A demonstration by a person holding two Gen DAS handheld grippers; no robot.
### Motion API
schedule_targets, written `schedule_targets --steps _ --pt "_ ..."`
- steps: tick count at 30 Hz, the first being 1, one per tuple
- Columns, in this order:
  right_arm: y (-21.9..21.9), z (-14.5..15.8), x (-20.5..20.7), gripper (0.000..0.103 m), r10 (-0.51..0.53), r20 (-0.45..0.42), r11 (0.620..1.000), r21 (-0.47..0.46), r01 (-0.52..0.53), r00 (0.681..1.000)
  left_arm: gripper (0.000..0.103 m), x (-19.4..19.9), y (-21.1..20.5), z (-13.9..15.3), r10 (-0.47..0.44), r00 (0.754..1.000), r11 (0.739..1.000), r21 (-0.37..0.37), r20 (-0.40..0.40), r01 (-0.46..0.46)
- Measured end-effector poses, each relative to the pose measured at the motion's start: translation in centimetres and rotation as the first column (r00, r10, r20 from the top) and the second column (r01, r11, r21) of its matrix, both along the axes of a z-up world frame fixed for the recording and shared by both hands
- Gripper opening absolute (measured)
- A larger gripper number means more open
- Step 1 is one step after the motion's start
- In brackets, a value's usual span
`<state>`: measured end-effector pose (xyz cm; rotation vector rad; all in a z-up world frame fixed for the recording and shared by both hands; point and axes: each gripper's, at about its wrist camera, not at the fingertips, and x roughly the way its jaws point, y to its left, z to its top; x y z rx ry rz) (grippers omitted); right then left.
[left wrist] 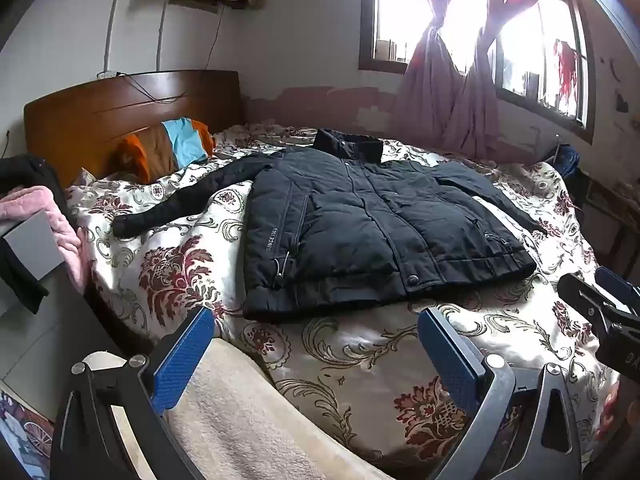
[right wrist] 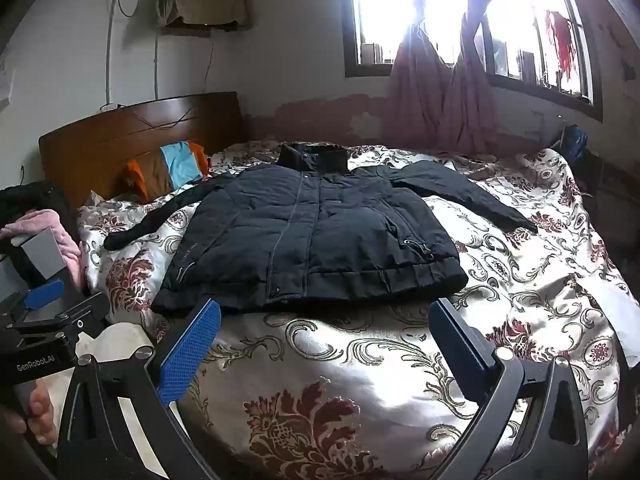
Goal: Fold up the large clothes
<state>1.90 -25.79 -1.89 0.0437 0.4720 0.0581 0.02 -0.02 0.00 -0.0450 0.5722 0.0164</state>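
Note:
A dark navy padded jacket (left wrist: 360,224) lies flat, front up and zipped, on a floral bedspread (left wrist: 360,368), collar toward the far wall, both sleeves spread out to the sides. It also shows in the right wrist view (right wrist: 304,240). My left gripper (left wrist: 316,352) is open and empty, held above the bed's near edge, short of the jacket's hem. My right gripper (right wrist: 328,344) is open and empty too, just short of the hem. Each gripper shows at the edge of the other's view: the right one (left wrist: 600,304), the left one (right wrist: 48,300).
A wooden headboard (left wrist: 120,116) with an orange, brown and blue pillow (left wrist: 168,148) stands at the left. Pink and black clothes (left wrist: 48,216) are piled at the bed's left side. A window with pink curtains (left wrist: 452,92) is behind the bed. A beige cloth (left wrist: 240,420) lies at the near edge.

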Motion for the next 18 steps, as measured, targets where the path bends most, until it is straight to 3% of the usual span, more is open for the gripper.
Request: schedule_targets --steps 18 --pt "-0.12 0.0 -0.03 0.102 -0.002 0.004 1.0 -0.004 0.002 1.0 0.103 0.0 -0.02 -0.01 -0.002 1.0 1.0 -0.002 0.006 0.002"
